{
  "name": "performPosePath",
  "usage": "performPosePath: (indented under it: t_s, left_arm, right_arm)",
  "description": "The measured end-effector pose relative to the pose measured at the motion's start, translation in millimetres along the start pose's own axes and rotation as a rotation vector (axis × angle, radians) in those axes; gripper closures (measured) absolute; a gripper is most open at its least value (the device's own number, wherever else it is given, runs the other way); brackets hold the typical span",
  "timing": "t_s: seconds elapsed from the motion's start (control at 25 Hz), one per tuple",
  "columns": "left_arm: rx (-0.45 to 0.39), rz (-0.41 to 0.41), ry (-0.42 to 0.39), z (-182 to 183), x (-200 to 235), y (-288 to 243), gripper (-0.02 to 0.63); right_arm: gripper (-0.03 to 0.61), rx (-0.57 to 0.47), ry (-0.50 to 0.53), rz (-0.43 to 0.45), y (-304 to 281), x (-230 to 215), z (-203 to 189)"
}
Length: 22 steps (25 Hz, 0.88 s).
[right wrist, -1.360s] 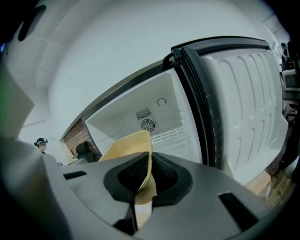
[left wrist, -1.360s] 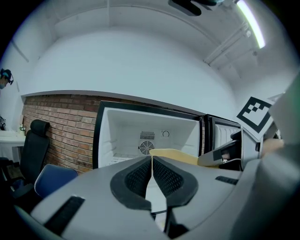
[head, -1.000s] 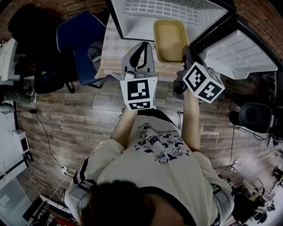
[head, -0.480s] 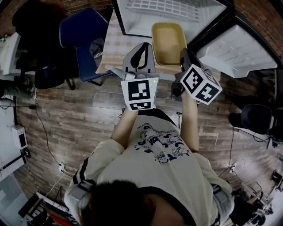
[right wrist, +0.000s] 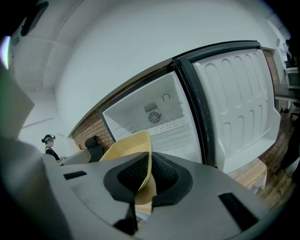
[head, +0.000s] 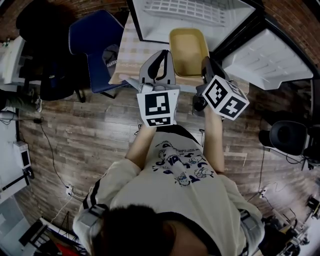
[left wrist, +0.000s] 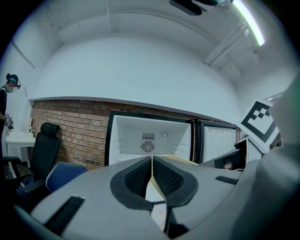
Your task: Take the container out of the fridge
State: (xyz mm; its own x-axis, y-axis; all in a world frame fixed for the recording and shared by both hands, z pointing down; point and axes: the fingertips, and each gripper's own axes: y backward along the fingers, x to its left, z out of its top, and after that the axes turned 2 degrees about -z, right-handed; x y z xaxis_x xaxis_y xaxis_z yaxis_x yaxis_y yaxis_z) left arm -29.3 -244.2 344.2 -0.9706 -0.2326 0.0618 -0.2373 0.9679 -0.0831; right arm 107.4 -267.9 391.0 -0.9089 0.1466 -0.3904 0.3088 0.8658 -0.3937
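The right gripper [right wrist: 148, 168] is clamped on the rim of the yellow container [right wrist: 125, 146], before the open fridge [right wrist: 161, 126], over the table [head: 126, 52] front edge. The left gripper [left wrist: 152, 164] has its jaws together, apparently empty.

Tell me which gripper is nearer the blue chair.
Left. The left gripper, shut on the yellow container's left wall, sits just right of the blue chair. The right gripper clamps the container's right wall, farther from the chair.

The shallow yellow plastic container [head: 189, 50], clamped in the right gripper [head: 206, 66], has come slightly further out of the open white fridge [head: 200, 10].
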Motion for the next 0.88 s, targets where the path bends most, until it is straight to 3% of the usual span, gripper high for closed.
performPosePath:
  t_s: [0.88]
  left_arm:
    - [0.000,0.026,0.004,1.7,7.1,-2.7,0.591]
  right_arm:
    - [0.537,0.009,0.000,0.015,-4.7,3.4,1.1]
